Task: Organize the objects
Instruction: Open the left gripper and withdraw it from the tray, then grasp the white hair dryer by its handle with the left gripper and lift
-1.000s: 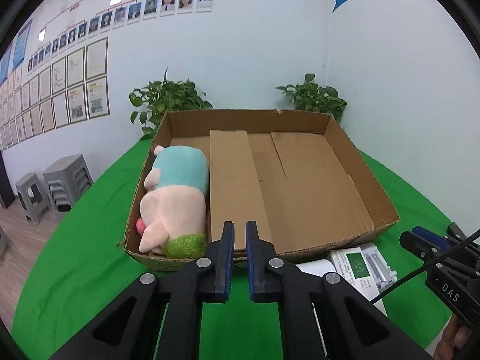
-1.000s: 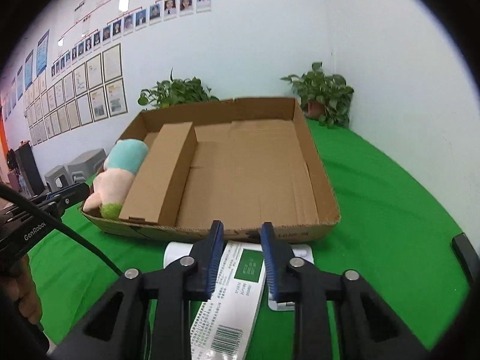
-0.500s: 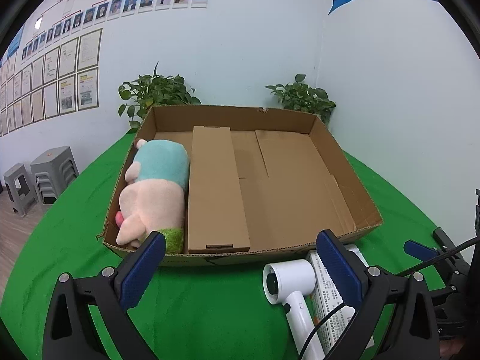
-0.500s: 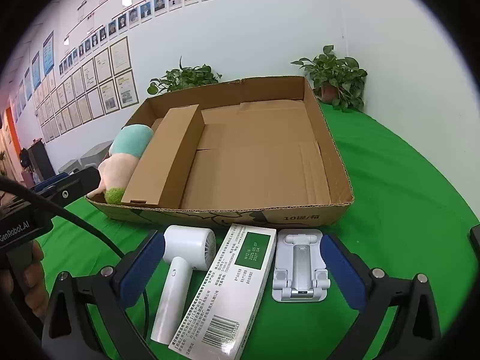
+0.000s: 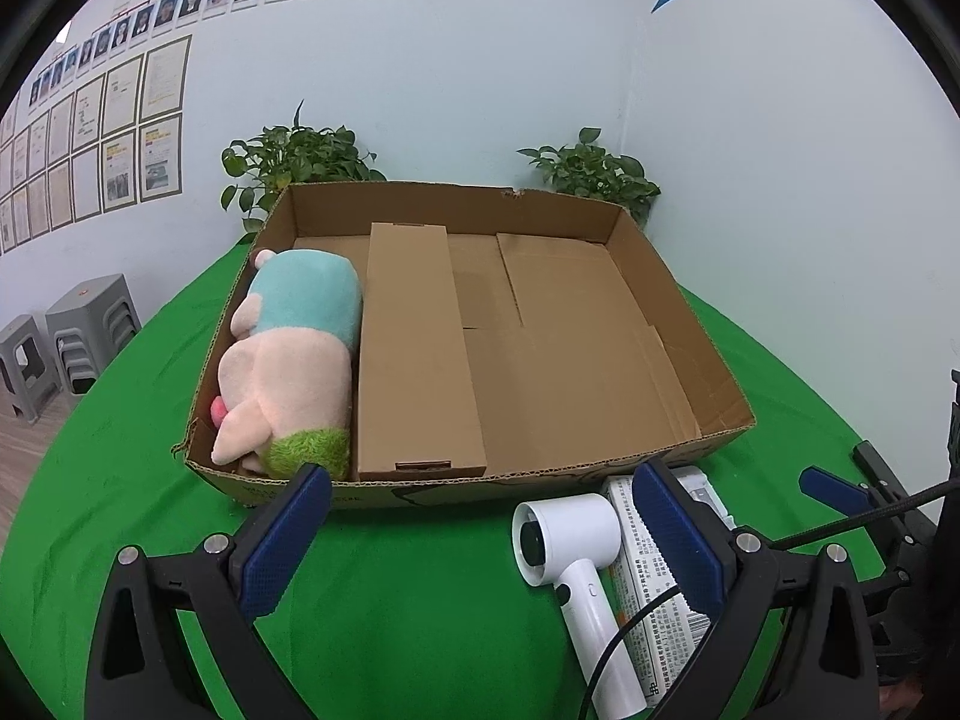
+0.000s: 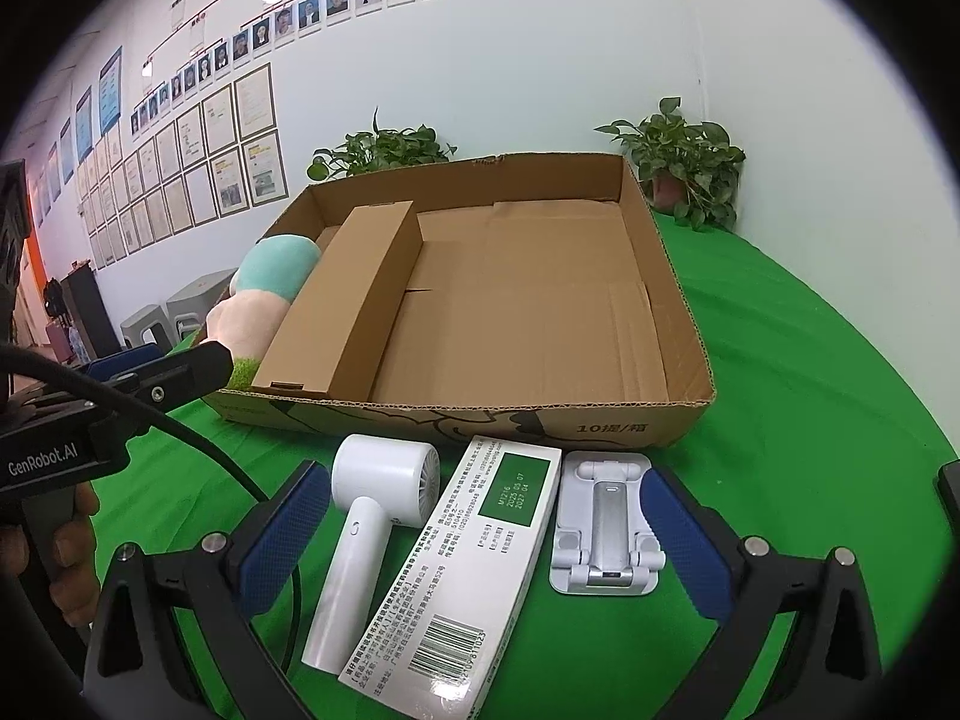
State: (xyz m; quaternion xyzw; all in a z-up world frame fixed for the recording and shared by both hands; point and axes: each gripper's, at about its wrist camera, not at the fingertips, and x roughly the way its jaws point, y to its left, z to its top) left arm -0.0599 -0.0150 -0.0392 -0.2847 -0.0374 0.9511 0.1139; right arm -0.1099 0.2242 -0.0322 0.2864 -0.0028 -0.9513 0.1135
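A shallow cardboard tray [image 5: 714, 426] [image 6: 678, 276] sits on the green table. Inside it a pink and teal plush toy [image 5: 294, 354] [image 6: 264, 288] lies at the left, beside a long brown box [image 5: 414, 348] [image 6: 348, 294]. In front of the tray lie a white hair dryer [image 6: 366, 522] [image 5: 570, 558], a white and green carton [image 6: 474, 564] [image 5: 648, 594] and a white folding stand [image 6: 606, 522]. My left gripper [image 5: 486, 546] is open and empty above the table before the tray. My right gripper [image 6: 486, 546] is open and empty, its jaws spread around the three items.
Two potted plants [image 5: 300, 156] [image 5: 588, 174] stand behind the tray by the wall. Grey stools [image 5: 60, 336] stand on the floor at the left. The table edge curves away on the right [image 6: 870, 360].
Both grippers were shut a second ago and now stand wide open. Both have pulled back a little, so the dryer, carton and stand show fully.
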